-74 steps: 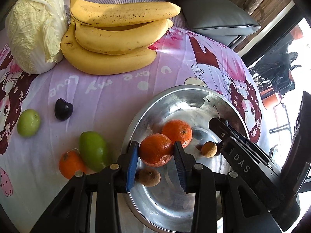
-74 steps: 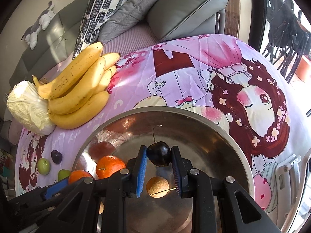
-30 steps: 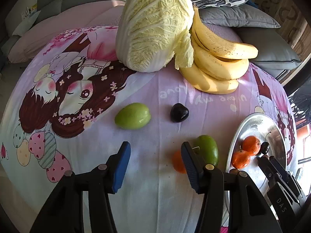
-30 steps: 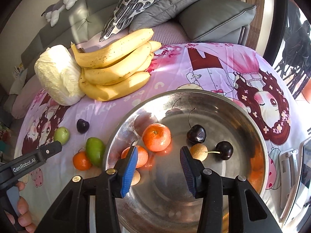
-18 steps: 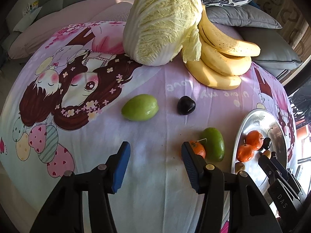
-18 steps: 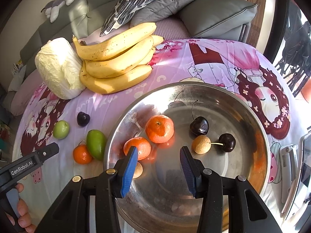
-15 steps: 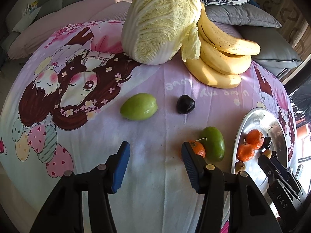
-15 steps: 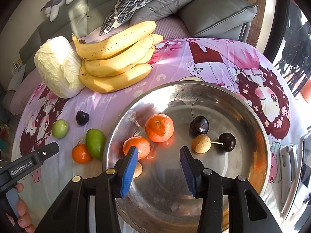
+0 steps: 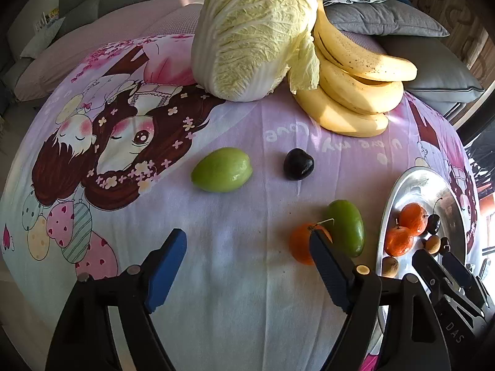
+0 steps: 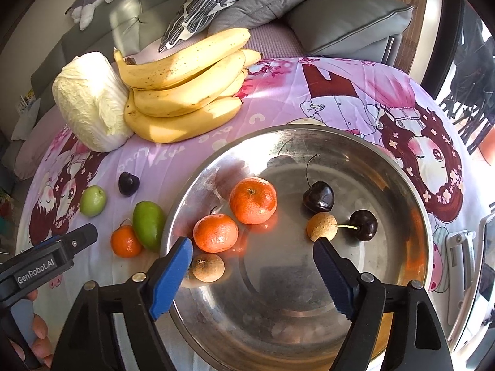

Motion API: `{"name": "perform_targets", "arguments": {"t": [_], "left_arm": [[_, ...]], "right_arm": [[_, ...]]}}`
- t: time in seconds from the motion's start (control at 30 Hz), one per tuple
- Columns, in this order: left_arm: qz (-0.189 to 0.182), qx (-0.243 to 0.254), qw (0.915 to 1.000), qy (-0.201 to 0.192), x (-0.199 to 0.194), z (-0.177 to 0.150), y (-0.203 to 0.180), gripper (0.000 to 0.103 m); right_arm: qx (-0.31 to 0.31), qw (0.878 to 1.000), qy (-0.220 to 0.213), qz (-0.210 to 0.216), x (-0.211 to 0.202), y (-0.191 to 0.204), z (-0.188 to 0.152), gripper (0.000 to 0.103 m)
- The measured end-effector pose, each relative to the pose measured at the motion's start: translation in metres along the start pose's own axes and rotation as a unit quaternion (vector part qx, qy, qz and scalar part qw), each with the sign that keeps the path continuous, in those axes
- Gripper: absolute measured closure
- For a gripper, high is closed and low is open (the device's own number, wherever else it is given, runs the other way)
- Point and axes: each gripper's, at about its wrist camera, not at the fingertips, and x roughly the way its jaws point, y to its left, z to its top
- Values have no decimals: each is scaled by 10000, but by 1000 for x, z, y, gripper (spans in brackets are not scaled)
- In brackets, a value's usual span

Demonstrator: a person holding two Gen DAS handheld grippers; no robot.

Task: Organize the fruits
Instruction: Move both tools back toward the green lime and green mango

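Both grippers have just swung their jaws wider than half a sec ago, w/ nothing between the blue pads. Left gripper (image 9: 247,247) hangs spread over bare cloth of the pink-and-lilac cartoon-print bedsheet (image 9: 235,293), empty; its right finger partly hides a small orange mandarin (image 9: 298,245) lying on the sheet, touching a dark-green oval fruit (image 9: 348,227). Farther up the sheet: a pale-green pointed fruit (image 9: 221,169) and, near it, a dark purple cherry w/o stem (image 9: 298,164). Behind them sit a pale yellow-white napa cabbage (image 9: 250,31) and a bunch of yellow speckled bananas (image 9: 355,92), pressed together.

Right gripper (image 10: 252,256) hovers wide apart over the round stainless-steel bowl (image 10: 309,324), holding nothing. Inside the bowl, seen from the right wrist: two orange mandarins (image 10: 253,200) side by side at left-centre, a tan round longan (image 10: 208,267) just beside the left pad, a second tan longan (image 10: 321,226) near the right fingertip, and two dark stemmed cherries (image 10: 318,198), one just beside that longan. Outside the rim, at left, the loose mandarin and the dark-green fruit lie close to the bowl; the pale-green fruit and the stemless cherry are farther off. Bottom left, a person's hand (image 10: 38,337) grips the left tool's handle. Grey sofa cushions (image 10: 340,15) sit behind.
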Motion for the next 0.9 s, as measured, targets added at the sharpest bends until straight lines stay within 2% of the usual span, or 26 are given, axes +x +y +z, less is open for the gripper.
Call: {"name": "perform_targets", "arguments": {"t": [0.27,0.43,0.53,0.9], "left_arm": [[15,14,10000,11,1,0,0,20],[37,0,10000,-12,1,0,1,20],[66,-5,10000,-40,1,0,1,15],[-12,-79,9999,-76,0,2,3,15]], "right_arm": [[-51,10000,-61,22,-1,1,0,10],[-81,9999,-124,47,-3,3,0,2],[-109,9998,-165,65,-4,4,-1,1],[15,9995,-243,205,-3,3,0,0]]}}
